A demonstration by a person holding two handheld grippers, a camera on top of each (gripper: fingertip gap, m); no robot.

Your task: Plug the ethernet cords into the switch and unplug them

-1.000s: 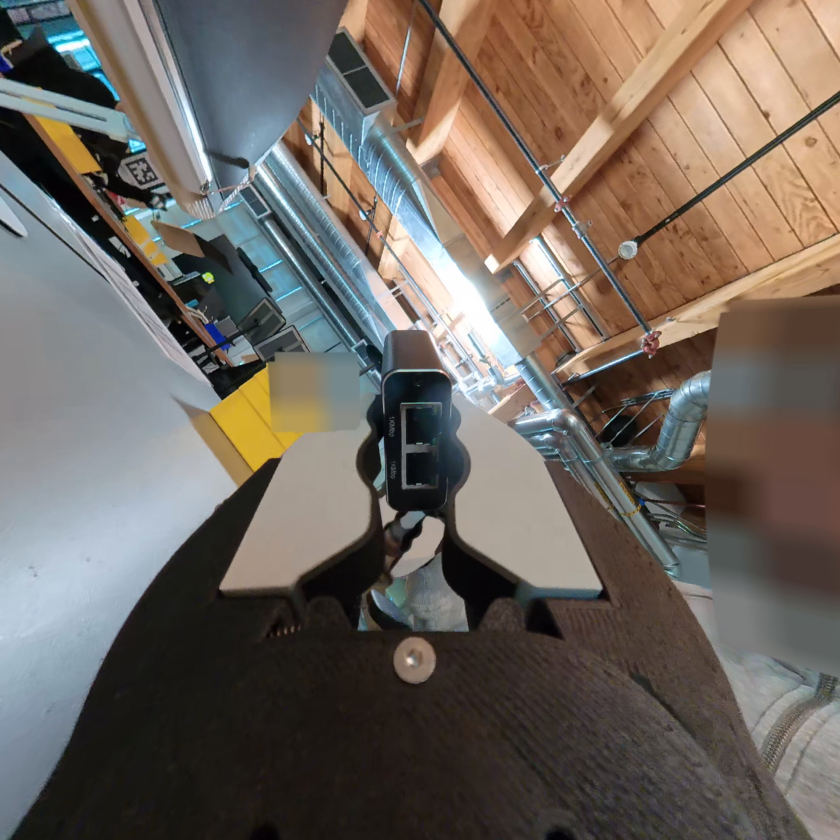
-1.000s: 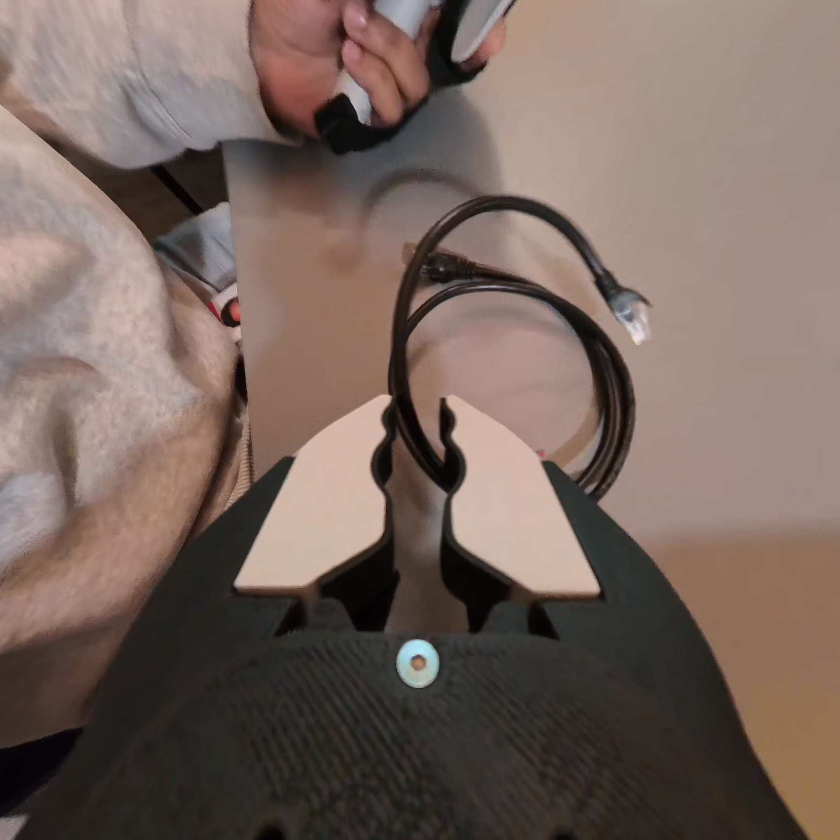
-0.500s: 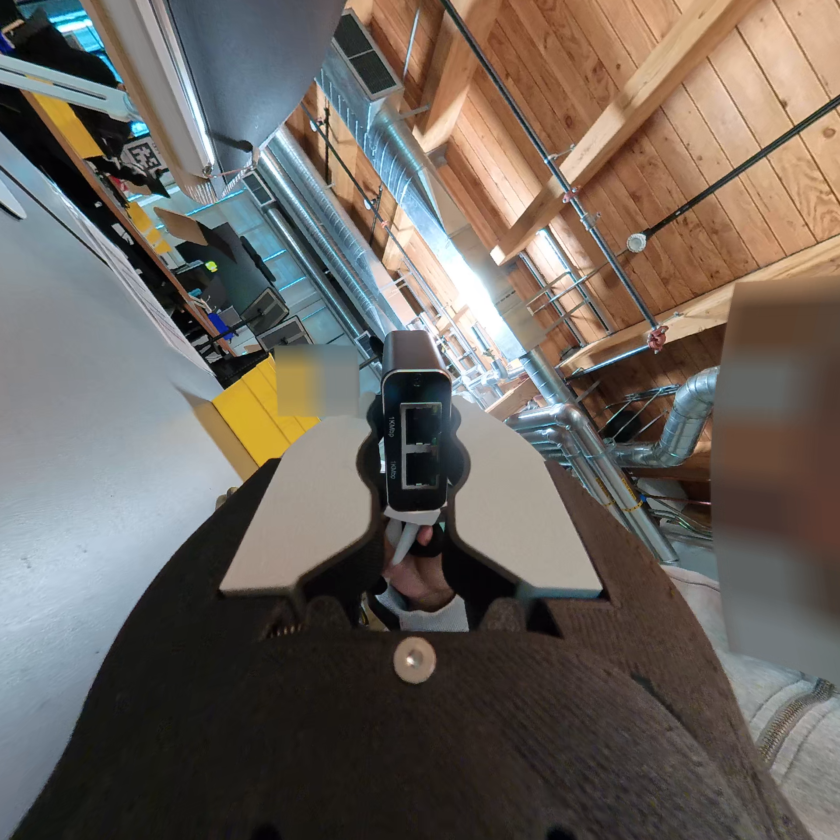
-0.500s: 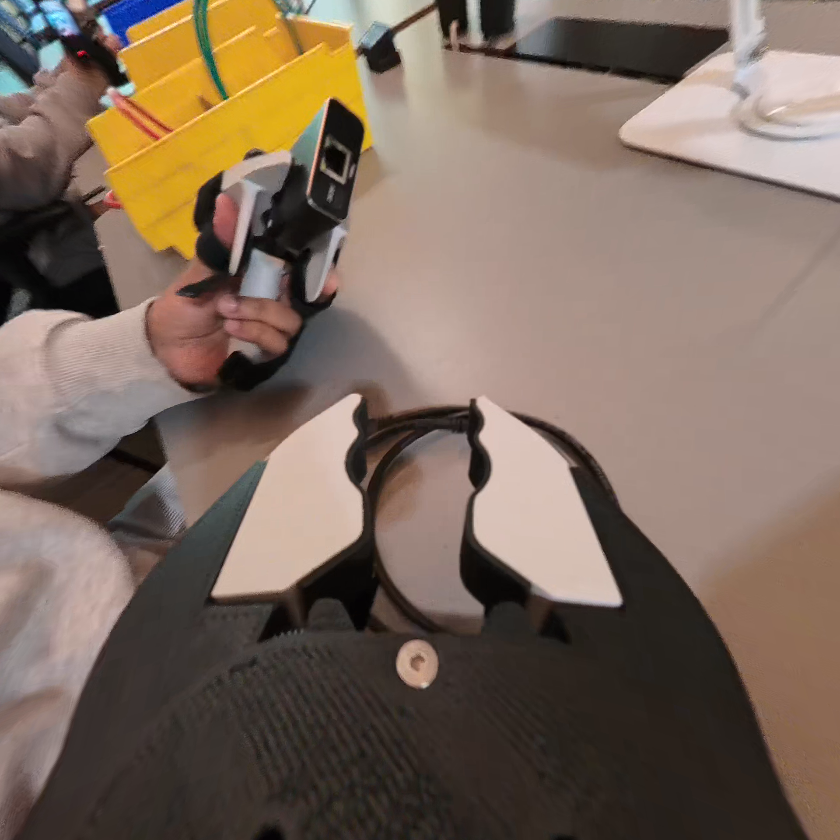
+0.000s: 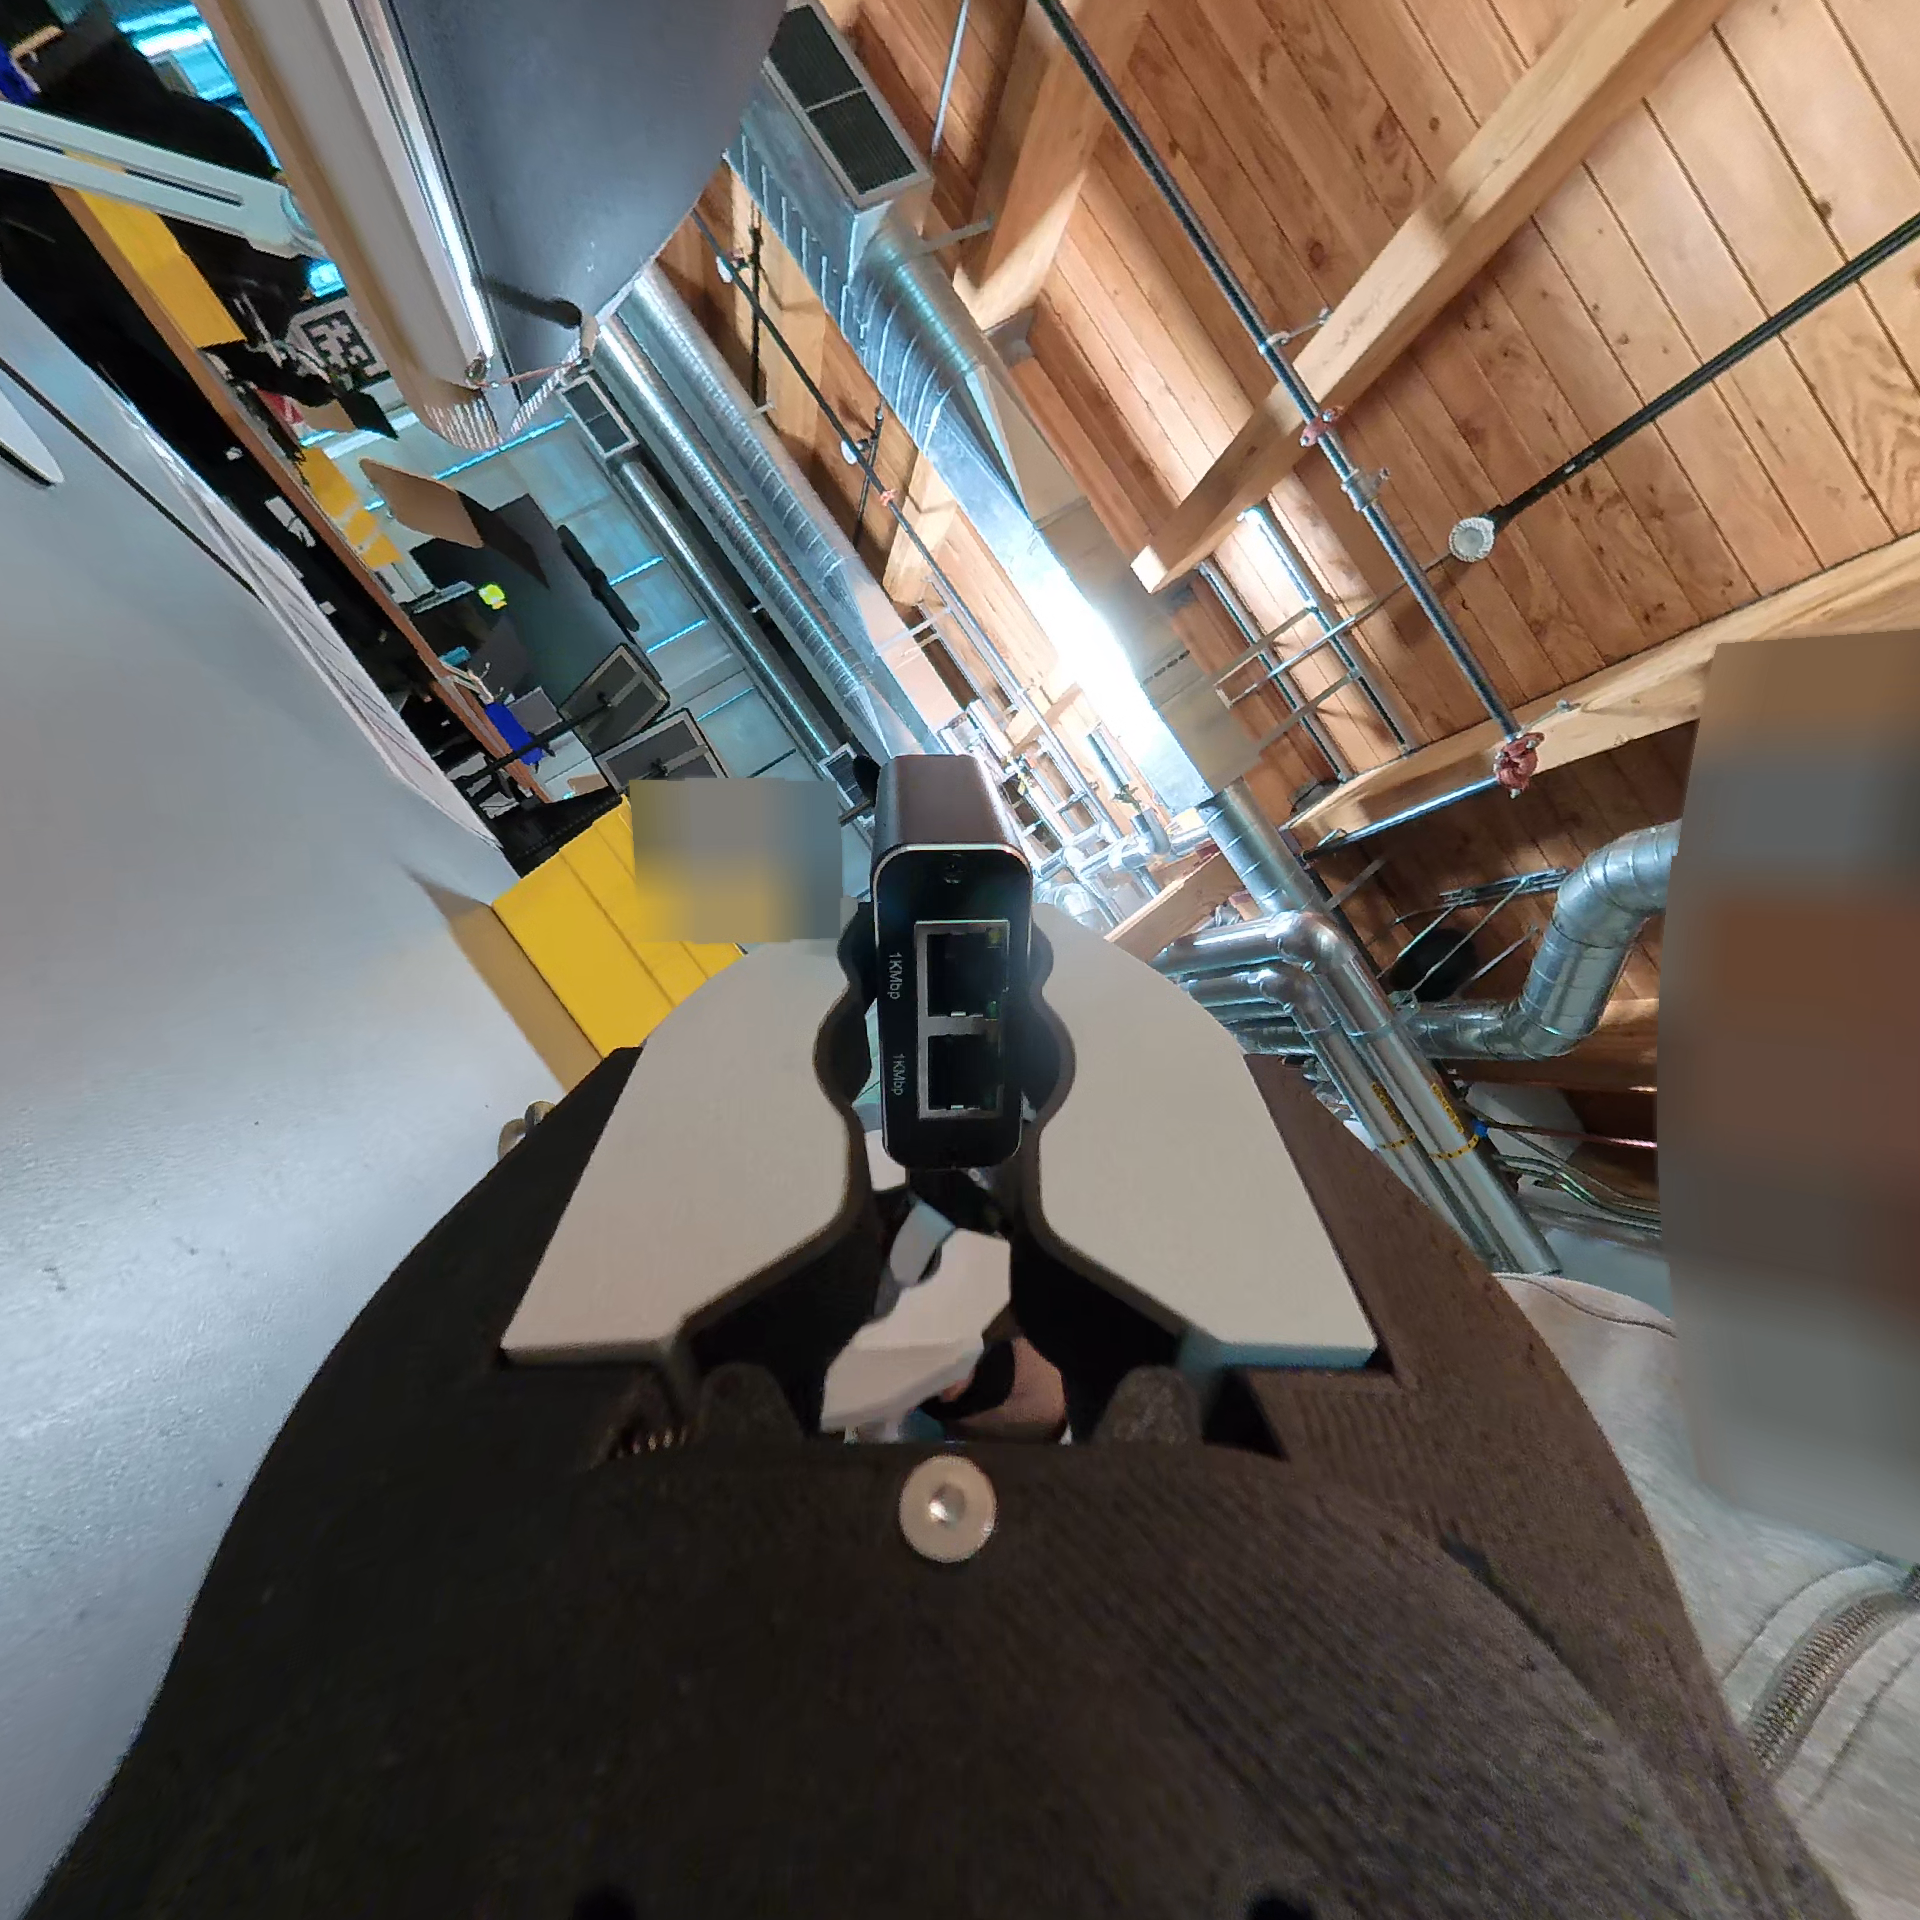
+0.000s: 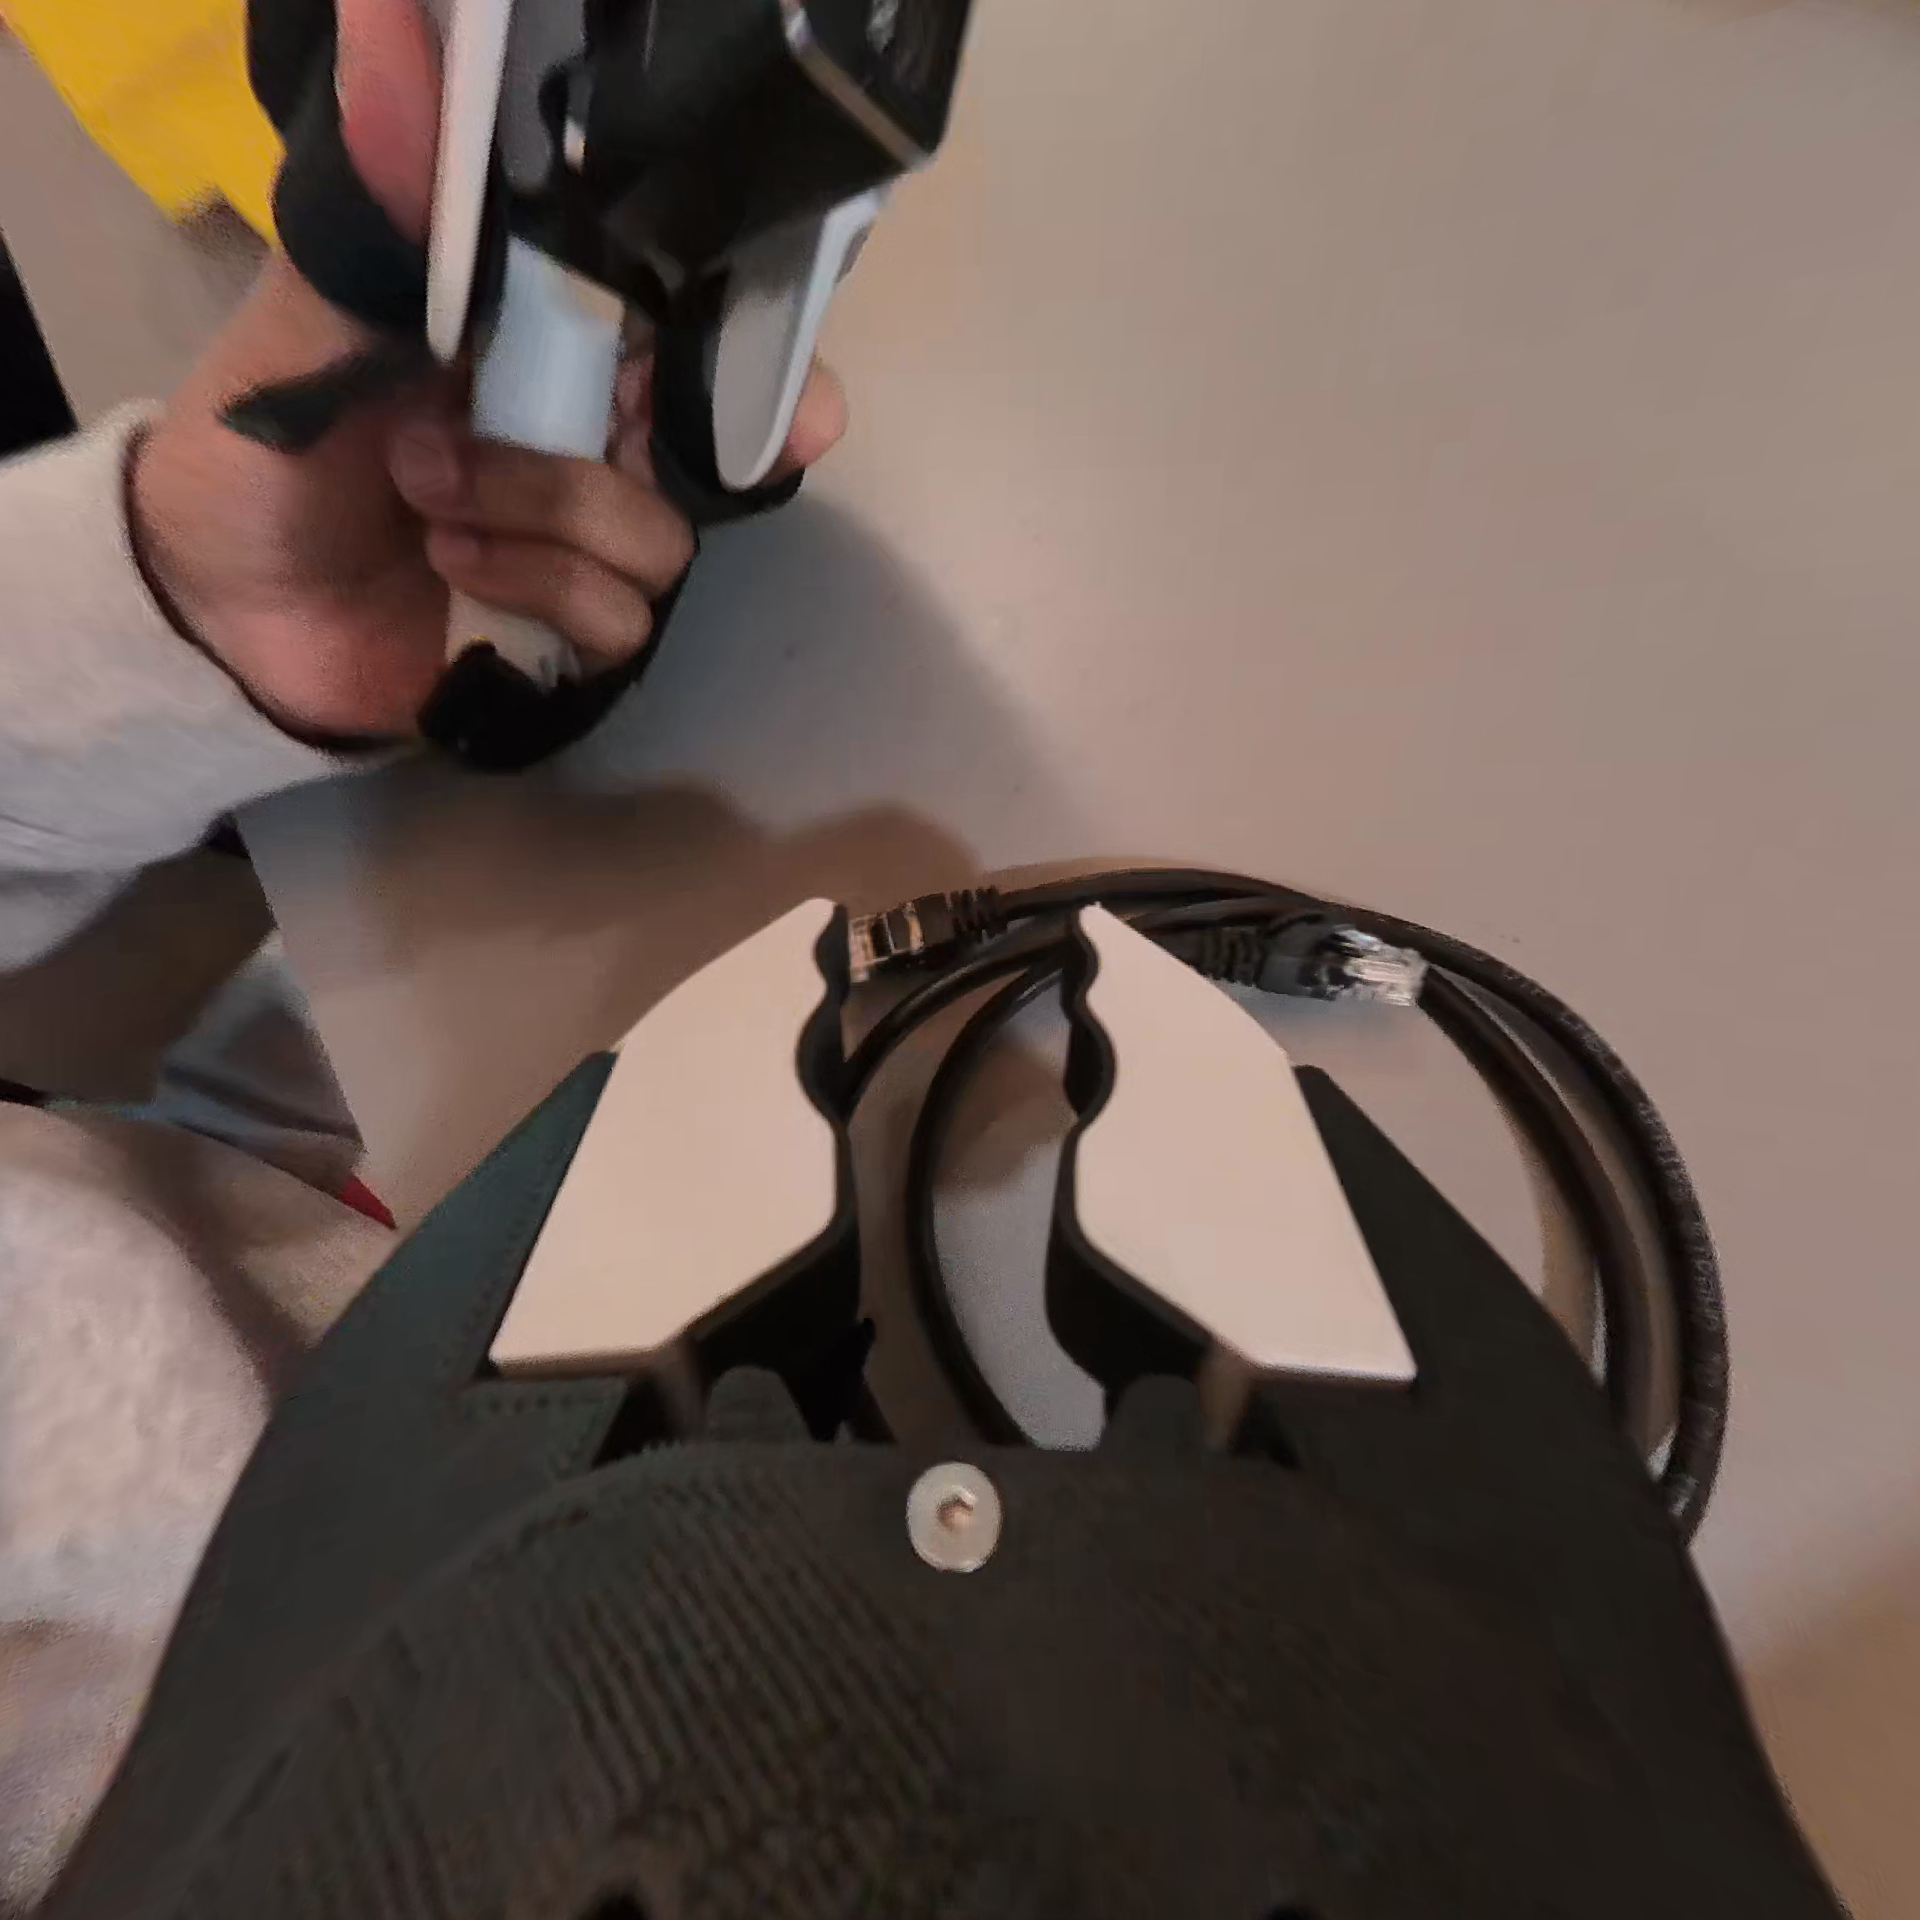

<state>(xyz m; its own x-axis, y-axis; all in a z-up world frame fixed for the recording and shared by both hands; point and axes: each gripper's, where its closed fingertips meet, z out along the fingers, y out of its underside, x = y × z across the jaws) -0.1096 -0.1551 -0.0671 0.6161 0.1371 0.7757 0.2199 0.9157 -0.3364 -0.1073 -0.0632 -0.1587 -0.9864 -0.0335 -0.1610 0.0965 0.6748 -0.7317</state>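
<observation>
the left gripper is closed on the switch and holds it high in the air, its two empty ports turned back toward the camera; i think this is so that a plug can come straight into them. from the right side the same switch shows above the person's hand, blurred. the right gripper stands open over the grey table, with nothing gripped. the black ethernet cord lies coiled on the table, one loop passing between the fingers. one clear plug lies just at the left fingertip, the other plug to the right. probably the gripper lines up to take the near plug by its boot. nothing is plugged yet.
</observation>
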